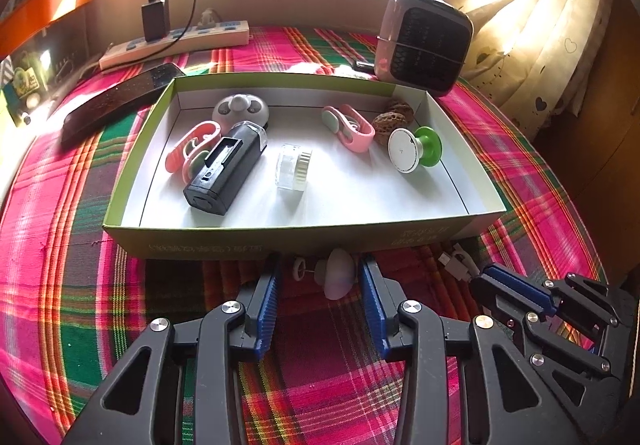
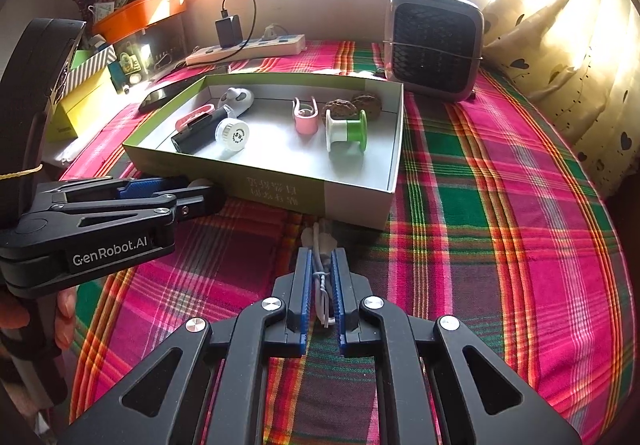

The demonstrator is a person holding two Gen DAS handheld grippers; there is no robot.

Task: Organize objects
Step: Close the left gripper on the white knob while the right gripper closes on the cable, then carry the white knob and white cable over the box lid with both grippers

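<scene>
At the bottom of the frame the right gripper [image 2: 320, 277] is clamped on a bundled white cable [image 2: 322, 265], held just short of the green box [image 2: 280, 191] at centre – presumably its destination – while the left gripper [image 1: 320, 273] straddles a small pale lilac knob [image 1: 338, 273], pads not pressing.

In the right wrist view the cable [image 2: 322, 277] runs down between the right gripper's [image 2: 321, 273] pads, its lower end hidden. At left centre the left gripper [image 2: 200, 195] covers nearly all of the pale knob [image 2: 201, 183]. The box's [image 2: 280, 191] front print is unreadable. Only 2 fingertips [image 2: 64, 319] show lower left.
</scene>
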